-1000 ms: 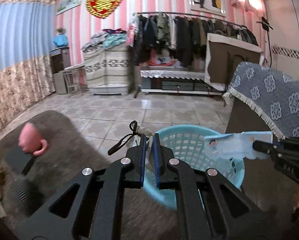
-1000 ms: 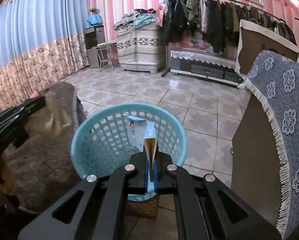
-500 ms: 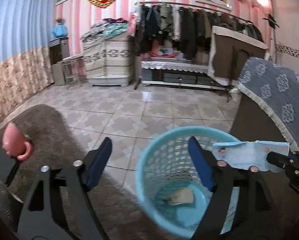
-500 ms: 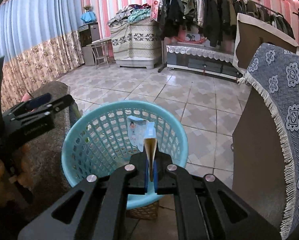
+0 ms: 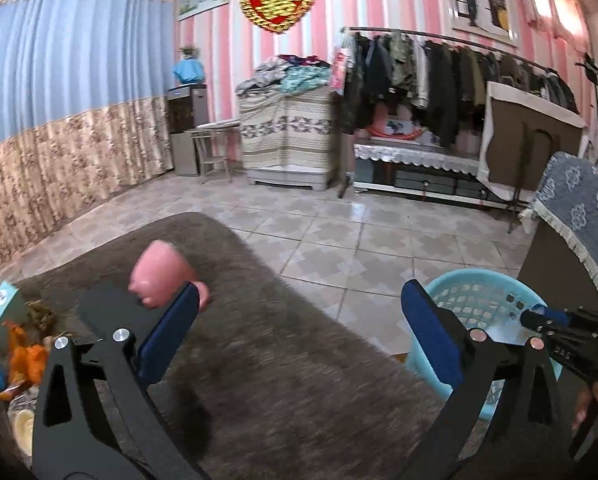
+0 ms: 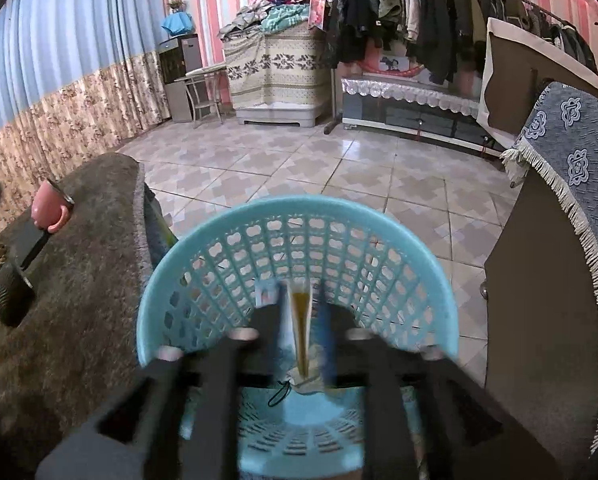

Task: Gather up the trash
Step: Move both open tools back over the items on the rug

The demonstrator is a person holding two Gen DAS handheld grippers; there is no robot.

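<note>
Trash carton [image 6: 300, 322], thin, edge-on, loose between opening right claw [image 6: 299, 324], over blue basket [image 6: 379, 248], left claw [image 5: 299, 344] opening, empty

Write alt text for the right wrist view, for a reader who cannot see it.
The right tongs, blurred and opening, hang over a light blue plastic basket with a thin carton edge-on between them, apparently dropping in. A brown shaggy rug with a pink mug lies to the left; tiled floor and a clothes rack lie behind.
</note>
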